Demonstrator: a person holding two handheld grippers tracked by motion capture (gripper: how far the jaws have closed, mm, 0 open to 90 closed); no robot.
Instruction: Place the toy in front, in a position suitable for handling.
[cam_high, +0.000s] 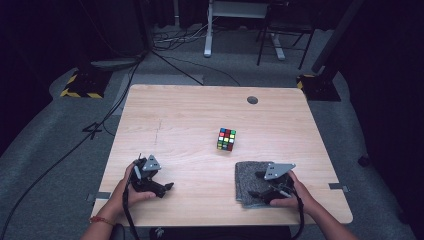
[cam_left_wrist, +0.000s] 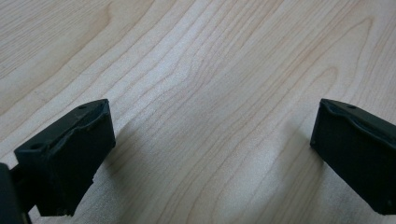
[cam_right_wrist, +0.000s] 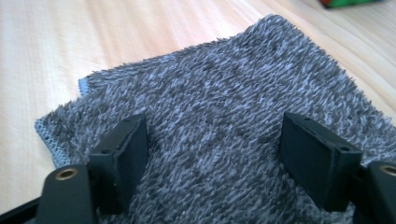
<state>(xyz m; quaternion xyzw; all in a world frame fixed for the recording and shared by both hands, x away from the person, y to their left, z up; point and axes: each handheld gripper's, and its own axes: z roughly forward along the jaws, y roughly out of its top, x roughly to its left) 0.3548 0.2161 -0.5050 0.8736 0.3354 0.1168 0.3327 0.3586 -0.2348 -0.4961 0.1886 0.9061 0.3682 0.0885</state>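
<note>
From the high view, a pale wooden table (cam_high: 200, 115) stands on grey carpet in a dark room, with cables, a white stand leg and yellow-and-black striped bases on the floor beyond its far edge; nothing on it is a container. A scrambled puzzle cube (cam_high: 226, 139) sits near the table's middle, and a folded grey towel (cam_high: 248, 175) lies toward the near right edge. The left gripper (cam_high: 167, 187) rests on bare wood at the near left, well apart from cube and towel, while the right gripper (cam_high: 257, 184) lies over the towel. In the left gripper view, the two black jaws stand wide apart above plain wood grain, holding nothing. In the right gripper view, the jaws are also spread wide, with the towel's (cam_right_wrist: 215, 107) shaggy pile between and beneath them but not pinched, and a sliver of the cube (cam_right_wrist: 350, 3) shows at the top edge.
</note>
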